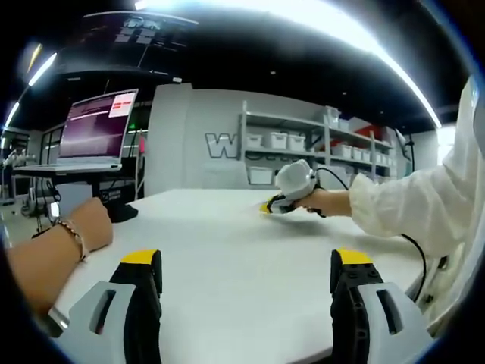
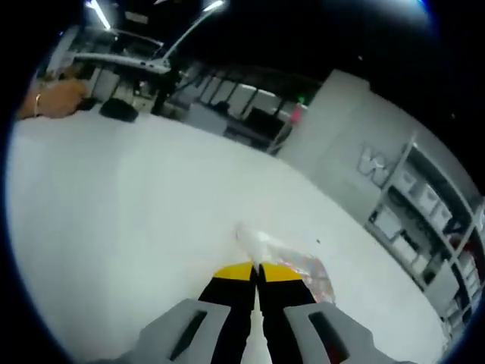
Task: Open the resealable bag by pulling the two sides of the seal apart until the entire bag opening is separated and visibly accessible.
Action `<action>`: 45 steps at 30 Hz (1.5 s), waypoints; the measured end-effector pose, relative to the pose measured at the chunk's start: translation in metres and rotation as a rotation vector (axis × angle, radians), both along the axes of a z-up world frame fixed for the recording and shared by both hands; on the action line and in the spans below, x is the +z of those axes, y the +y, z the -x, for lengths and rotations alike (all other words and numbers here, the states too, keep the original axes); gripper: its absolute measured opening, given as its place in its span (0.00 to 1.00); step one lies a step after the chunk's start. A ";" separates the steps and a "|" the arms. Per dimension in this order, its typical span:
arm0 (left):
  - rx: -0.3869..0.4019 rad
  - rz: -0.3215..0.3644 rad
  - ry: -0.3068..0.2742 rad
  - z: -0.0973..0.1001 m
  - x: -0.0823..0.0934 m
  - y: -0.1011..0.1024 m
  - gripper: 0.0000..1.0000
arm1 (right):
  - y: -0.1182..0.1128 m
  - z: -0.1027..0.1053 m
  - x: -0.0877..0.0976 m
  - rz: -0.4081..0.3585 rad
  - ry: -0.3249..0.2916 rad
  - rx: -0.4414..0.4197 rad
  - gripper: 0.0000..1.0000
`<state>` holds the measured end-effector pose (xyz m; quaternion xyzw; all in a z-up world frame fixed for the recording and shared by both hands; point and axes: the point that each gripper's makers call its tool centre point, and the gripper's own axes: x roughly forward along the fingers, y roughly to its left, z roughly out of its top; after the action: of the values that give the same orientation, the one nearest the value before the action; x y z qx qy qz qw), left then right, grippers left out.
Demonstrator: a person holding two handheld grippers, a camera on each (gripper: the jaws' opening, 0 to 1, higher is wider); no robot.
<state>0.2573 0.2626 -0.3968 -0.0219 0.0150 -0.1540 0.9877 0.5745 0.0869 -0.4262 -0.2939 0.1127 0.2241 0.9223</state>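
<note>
In the left gripper view I count two hand-held grippers: my left hand-held gripper (image 1: 246,280) stands wide apart over the white worktop (image 1: 227,250), gripping nothing, and the right hand-held gripper (image 1: 271,205) lies well ahead, low on the worktop. In the right gripper view I count one resealable bag (image 2: 292,267), clear and crumpled with reddish print, lying flat; the right hand-held gripper (image 2: 256,273) is pinched together on its near edge.
</note>
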 end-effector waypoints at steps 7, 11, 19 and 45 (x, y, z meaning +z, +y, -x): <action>-0.004 -0.001 0.001 -0.002 0.000 -0.001 0.91 | -0.003 0.002 0.006 -0.060 0.004 -0.022 0.00; -0.005 0.000 0.000 -0.002 0.000 -0.001 0.91 | -0.006 0.006 0.008 -0.105 0.017 -0.041 0.00; -0.006 0.000 0.000 0.000 -0.001 -0.002 0.91 | -0.012 0.007 0.021 -0.112 -0.001 -0.052 0.00; -0.018 0.000 -0.009 0.002 0.004 -0.007 0.91 | -0.051 -0.010 0.065 -0.108 -0.078 -0.112 0.00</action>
<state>0.2555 0.2557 -0.3925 -0.0209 0.0109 -0.1632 0.9863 0.5849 0.0361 -0.3607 -0.2456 0.0805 0.1664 0.9516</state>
